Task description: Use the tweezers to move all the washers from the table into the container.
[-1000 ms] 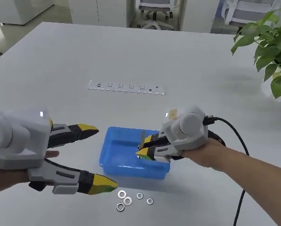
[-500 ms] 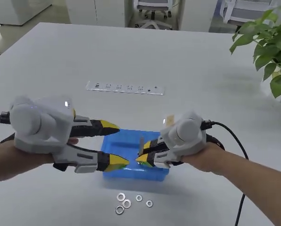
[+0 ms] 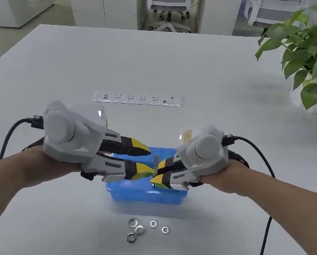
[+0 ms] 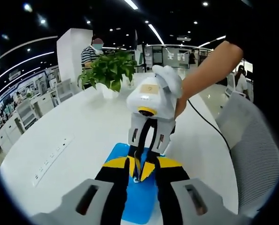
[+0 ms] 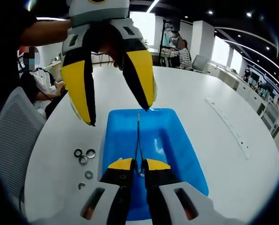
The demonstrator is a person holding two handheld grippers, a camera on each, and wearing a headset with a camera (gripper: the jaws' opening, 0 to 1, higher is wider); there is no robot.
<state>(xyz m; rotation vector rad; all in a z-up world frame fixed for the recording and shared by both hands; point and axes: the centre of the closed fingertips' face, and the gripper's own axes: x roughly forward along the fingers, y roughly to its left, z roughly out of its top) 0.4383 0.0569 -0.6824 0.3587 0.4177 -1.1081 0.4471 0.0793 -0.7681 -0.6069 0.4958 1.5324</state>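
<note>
While right tool [image 5: 138,165] grips tweezers [image 5: 138,133] over container [image 5: 179,145], left tool [image 5: 118,114] spread

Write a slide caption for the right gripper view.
Right gripper, shut on thin metal tweezers above a blue plastic container, faces the open left gripper; five silver washers lie on the white table.
</note>
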